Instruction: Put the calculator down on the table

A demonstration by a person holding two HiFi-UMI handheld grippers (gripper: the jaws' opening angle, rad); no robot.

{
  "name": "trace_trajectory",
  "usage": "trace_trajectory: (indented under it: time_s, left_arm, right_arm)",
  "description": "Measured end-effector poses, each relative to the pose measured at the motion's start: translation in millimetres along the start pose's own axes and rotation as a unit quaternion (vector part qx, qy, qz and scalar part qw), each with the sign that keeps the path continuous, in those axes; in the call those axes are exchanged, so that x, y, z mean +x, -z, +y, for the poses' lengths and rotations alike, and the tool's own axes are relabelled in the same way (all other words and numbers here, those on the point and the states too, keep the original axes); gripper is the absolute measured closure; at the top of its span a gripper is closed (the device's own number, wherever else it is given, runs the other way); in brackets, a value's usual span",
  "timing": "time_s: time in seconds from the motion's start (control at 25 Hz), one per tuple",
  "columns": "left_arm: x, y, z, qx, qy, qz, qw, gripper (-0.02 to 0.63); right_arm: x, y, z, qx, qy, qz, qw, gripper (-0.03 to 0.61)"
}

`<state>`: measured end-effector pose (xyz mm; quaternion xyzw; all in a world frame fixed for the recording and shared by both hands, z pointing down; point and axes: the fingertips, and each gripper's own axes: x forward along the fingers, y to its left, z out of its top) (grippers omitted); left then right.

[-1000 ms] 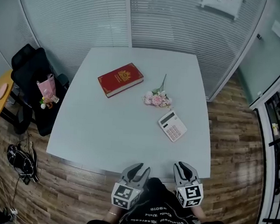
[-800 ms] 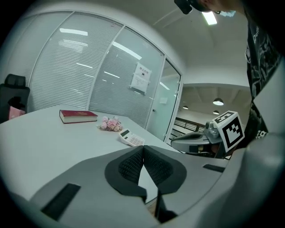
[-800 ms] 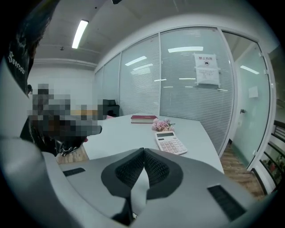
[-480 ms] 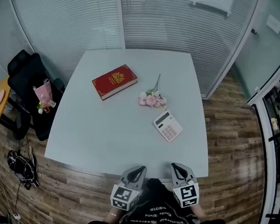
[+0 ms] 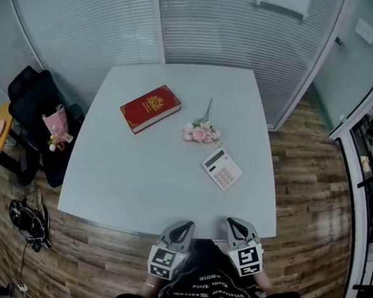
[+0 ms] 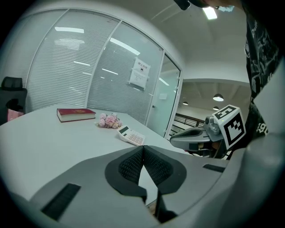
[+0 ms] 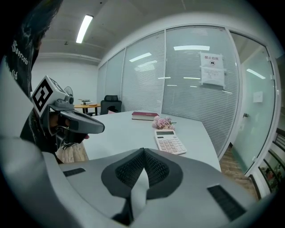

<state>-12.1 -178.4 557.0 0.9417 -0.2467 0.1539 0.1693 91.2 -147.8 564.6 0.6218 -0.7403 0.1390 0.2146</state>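
Observation:
A white calculator (image 5: 222, 169) lies flat on the pale table (image 5: 140, 180), right of centre, with nothing touching it. It also shows in the left gripper view (image 6: 131, 135) and the right gripper view (image 7: 169, 141). My left gripper (image 5: 186, 225) hovers at the table's near edge, shut and empty; its pads meet (image 6: 143, 148). My right gripper (image 5: 235, 223) is beside it at the same edge, also shut on nothing (image 7: 143, 151). Both are well short of the calculator.
A red book (image 5: 150, 107) lies at the far left of the table and a pink flower sprig (image 5: 200, 132) just beyond the calculator. A black chair (image 5: 39, 112) holding a pink bundle stands left of the table, and a dark bag (image 5: 29, 217) lies on the wooden floor.
Both grippers' jaws have gone from open to shut, holding nothing. The hands have stayed at the near table edge and the calculator has not moved.

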Motion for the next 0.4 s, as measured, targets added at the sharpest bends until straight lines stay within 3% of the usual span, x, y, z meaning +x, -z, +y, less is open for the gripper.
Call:
trace_trajectory:
  time_s: [0.16, 0.4]
  left_arm:
    - [5.0, 0.5, -0.2, -0.009, 0.007, -0.001, 0.9999, 0.594]
    - [17.6, -2.8, 0.3, 0.000, 0.006, 0.010, 0.9999, 0.594]
  right_arm:
    - [2.7, 2.2, -1.1, -0.014, -0.002, 0.007, 1.000, 0.571]
    - [9.0, 1.6, -13.5, 0.009, -0.001, 0.009, 1.000, 0.571]
